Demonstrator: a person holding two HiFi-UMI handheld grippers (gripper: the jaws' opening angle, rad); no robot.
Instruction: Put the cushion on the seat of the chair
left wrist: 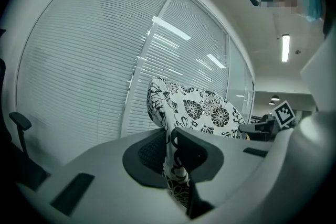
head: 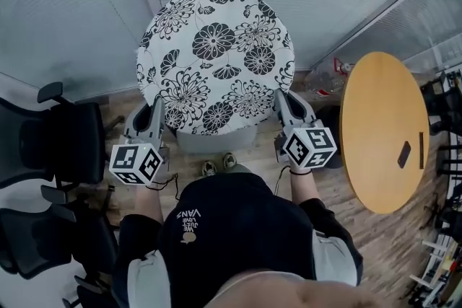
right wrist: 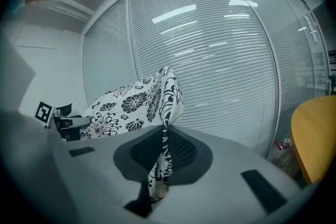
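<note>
Cushion is round and white with black flowers. It is up in the air, held by two spots on its near edge. Left gripper is closed tight on the cloth at about 8 o'clock on the circle. Right gripper is closed tight on the cloth at about 4 o'clock. From the head view, the cushion is a bit longer from 12 to 6 o'clock than from 9 to 3. It tips up and away from the person, with its flower side facing the head camera. Its far edge is near the blinds at 12 o'clock. A gray chair peeks out just under the near edge at 6 o'clock, and I cannot tell if they touch. The person's shoes are right beside the chair. A round wood table sits at 3 o'clock, near the right gripper but apart from it. Black office chairs stand at 9 o'clock, near the left gripper. Wood floor shows at 5 o'clock.
</note>
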